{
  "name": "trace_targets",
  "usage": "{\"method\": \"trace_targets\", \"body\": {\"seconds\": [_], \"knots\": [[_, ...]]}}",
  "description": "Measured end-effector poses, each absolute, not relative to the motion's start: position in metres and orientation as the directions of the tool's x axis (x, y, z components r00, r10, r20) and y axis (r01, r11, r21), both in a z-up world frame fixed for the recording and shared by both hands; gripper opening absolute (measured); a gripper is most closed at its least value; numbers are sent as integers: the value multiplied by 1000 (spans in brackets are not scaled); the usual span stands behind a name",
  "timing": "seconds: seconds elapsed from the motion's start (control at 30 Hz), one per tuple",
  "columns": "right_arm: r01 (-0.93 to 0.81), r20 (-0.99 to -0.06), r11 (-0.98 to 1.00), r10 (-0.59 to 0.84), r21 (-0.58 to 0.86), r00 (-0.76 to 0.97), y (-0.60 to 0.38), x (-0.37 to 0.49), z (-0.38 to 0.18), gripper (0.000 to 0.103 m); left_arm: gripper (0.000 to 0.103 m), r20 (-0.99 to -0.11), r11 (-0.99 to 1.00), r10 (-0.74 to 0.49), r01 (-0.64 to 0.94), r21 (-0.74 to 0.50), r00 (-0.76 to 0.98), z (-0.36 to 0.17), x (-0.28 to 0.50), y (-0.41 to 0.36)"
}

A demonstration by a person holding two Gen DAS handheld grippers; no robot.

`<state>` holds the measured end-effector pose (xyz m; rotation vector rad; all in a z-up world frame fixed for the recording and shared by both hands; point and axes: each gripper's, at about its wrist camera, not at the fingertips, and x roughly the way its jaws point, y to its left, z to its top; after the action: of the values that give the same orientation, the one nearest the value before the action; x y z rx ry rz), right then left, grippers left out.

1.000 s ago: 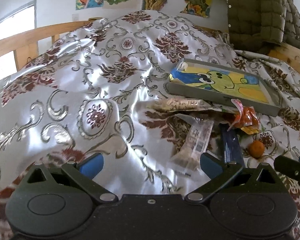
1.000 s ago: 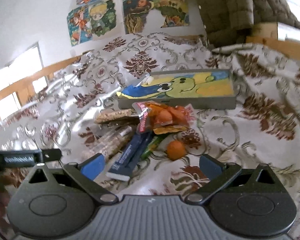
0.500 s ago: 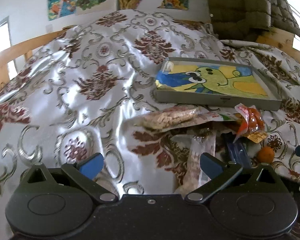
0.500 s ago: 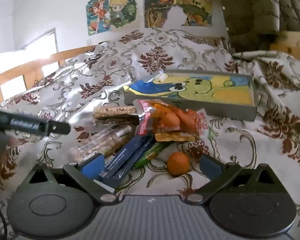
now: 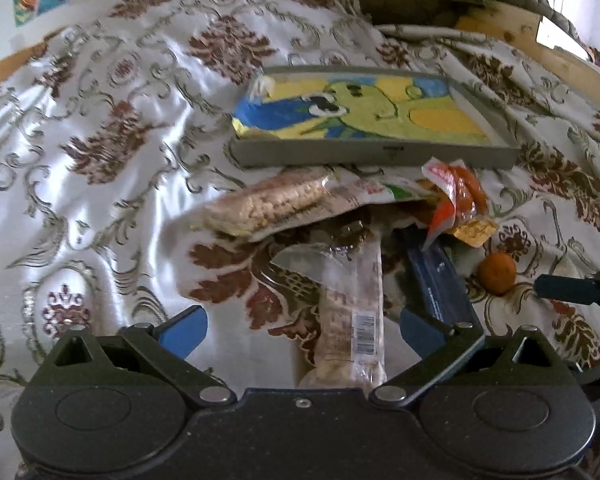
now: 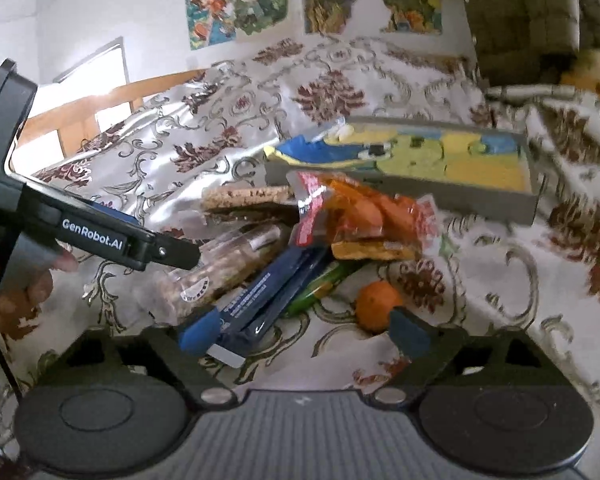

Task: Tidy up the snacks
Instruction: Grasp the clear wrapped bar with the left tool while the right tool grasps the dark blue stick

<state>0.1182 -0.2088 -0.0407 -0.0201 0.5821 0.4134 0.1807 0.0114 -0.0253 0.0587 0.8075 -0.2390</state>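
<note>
Bedroom: wooden-framed bed [image 5: 512,20], patterned bedspread [image 5: 100,128], wall posters [image 6: 236,0].

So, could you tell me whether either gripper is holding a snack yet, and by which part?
Nothing is held. The left gripper is open around the clear cereal bar; the right gripper's jaws are closing, not yet gripping.

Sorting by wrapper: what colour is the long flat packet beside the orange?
Dark navy blue packet; right wrist view shows it best.

your bedspread [image 5: 112,128] is silvery white with maroon florals; the grey tray [image 5: 376,156] at upper centre carries a yellow, green and blue cartoon; below it lie an orange packet [image 6: 364,212], navy bars [image 6: 268,296] and an orange ball [image 6: 376,304].
</note>
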Motion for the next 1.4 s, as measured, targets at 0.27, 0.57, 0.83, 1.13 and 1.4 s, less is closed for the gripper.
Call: {"method": "trace_targets", "body": {"seconds": [0.27,0.57,0.83,1.13,1.4], "knots": [[-407,-563,898,427,171,708,-202,135,-46,77,83,-750,959,-258,258,-121,609,-33,193,10],[-414,-577,875,478,250,662,-206,140,-51,52,40,-759,947,-305,269,-177,575,-34,204,1],[-404,-592,853,521,332,614,-208,146,-57,37,39,-763,946,-305,276,-172,570,-37,203,0],[-372,-553,790,609,487,569,-215,153,-59,26,39,-756,943,-330,238,-234,565,-40,189,11],[-332,-546,760,638,559,543,-207,180,-69,29,39,-748,944,-330,208,-256,576,-40,187,20]]}}
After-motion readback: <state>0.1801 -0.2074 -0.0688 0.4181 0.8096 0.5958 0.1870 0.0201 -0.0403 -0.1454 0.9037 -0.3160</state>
